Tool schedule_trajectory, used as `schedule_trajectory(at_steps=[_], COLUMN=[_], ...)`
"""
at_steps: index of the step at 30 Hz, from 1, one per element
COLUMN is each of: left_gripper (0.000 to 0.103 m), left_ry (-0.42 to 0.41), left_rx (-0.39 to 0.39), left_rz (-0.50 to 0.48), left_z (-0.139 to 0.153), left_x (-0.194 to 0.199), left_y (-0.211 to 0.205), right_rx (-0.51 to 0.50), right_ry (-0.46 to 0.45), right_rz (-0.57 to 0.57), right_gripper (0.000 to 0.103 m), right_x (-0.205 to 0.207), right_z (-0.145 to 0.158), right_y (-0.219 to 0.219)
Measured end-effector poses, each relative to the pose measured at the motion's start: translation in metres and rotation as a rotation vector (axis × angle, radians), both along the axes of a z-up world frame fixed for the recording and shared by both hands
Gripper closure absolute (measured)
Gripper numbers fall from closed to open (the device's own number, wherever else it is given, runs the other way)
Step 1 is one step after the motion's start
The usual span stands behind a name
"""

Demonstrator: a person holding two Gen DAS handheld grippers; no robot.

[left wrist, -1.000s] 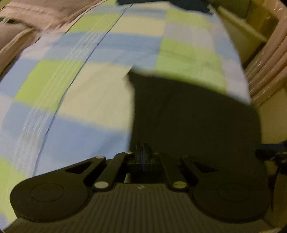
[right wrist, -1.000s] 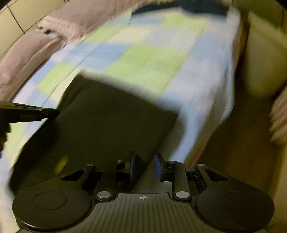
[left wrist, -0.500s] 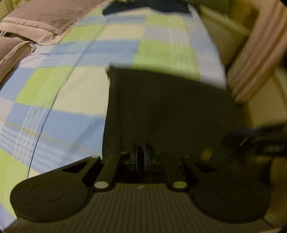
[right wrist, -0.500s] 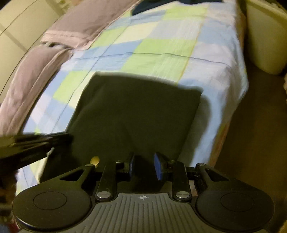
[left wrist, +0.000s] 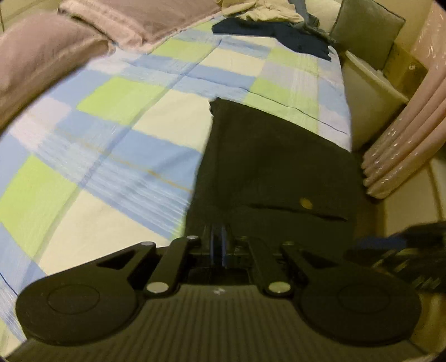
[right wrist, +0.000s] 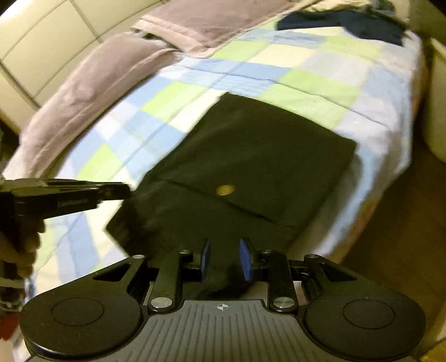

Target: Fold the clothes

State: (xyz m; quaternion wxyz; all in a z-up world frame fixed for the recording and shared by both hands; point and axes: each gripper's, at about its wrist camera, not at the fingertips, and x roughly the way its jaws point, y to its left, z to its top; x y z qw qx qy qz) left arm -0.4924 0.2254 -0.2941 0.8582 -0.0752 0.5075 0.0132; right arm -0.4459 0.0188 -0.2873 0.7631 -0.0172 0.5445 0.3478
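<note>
A black garment [left wrist: 273,158] lies flat on the checked bedspread [left wrist: 117,156], with a small yellow round mark [left wrist: 306,203] near its folded near part. It also shows in the right wrist view [right wrist: 251,156]. My left gripper [left wrist: 218,245] is shut at the garment's near left edge; whether cloth sits between its pads is hidden. In the right wrist view the left gripper [right wrist: 122,190] reaches the garment's left corner. My right gripper [right wrist: 225,260] is open over the garment's near edge, with dark cloth between its pads.
Mauve pillows [right wrist: 92,83] lie along the bed's left side. A dark blue garment [left wrist: 278,33] and a pale one [left wrist: 267,11] lie at the far end. A grey cushion [left wrist: 365,30] and pink curtains [left wrist: 404,139] stand right of the bed. Wooden floor [right wrist: 404,222] lies beyond the bed's right edge.
Both grippers have pulled back towards the near edge of the garment, so more of the bed shows. The garment now lies flat with a folded near flap. The left stays shut, the right open.
</note>
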Motion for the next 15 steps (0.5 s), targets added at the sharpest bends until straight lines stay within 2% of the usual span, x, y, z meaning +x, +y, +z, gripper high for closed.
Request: schedule_trajectory(at_steps=[2, 5, 9, 10, 11, 13, 15], left_gripper=[0.1, 0.1, 0.099, 0.098, 0.097, 0.092, 0.085], left_ry=[0.058, 0.089, 0.143, 0.147, 0.148, 0.167, 0.176], left_rx=[0.033, 0.038, 0.037, 0.036, 0.034, 0.024, 0.016], left_rz=[0.011, 0.059, 0.132, 0.155, 0.179, 0.231, 0.267], left_z=[-0.009, -0.003, 0.03, 0.04, 0.05, 0.07, 0.089], left_x=[-0.003, -0.009, -0.014, -0.017, -0.021, -0.026, -0.034], left_y=[-0.007, -0.012, -0.015, -0.016, -0.016, -0.02, -0.024], right_rx=[-0.013, -0.027, -0.046, -0.05, -0.055, -0.064, -0.074], right_ry=[0.017, 0.024, 0.034, 0.037, 0.039, 0.044, 0.049], right_rz=[0.022, 0.037, 0.058, 0.063, 0.069, 0.079, 0.09], right_gripper=[0.076, 0.075, 0.075, 0.071, 0.054, 0.035, 0.035], right_x=[-0.001, -0.001, -0.001, -0.001, -0.001, -0.001, -0.001], right_z=[0.004, 0.018, 0.036, 0.041, 0.046, 0.055, 0.064], right_y=[-0.001, -0.006, -0.013, -0.015, -0.017, -0.021, -0.024])
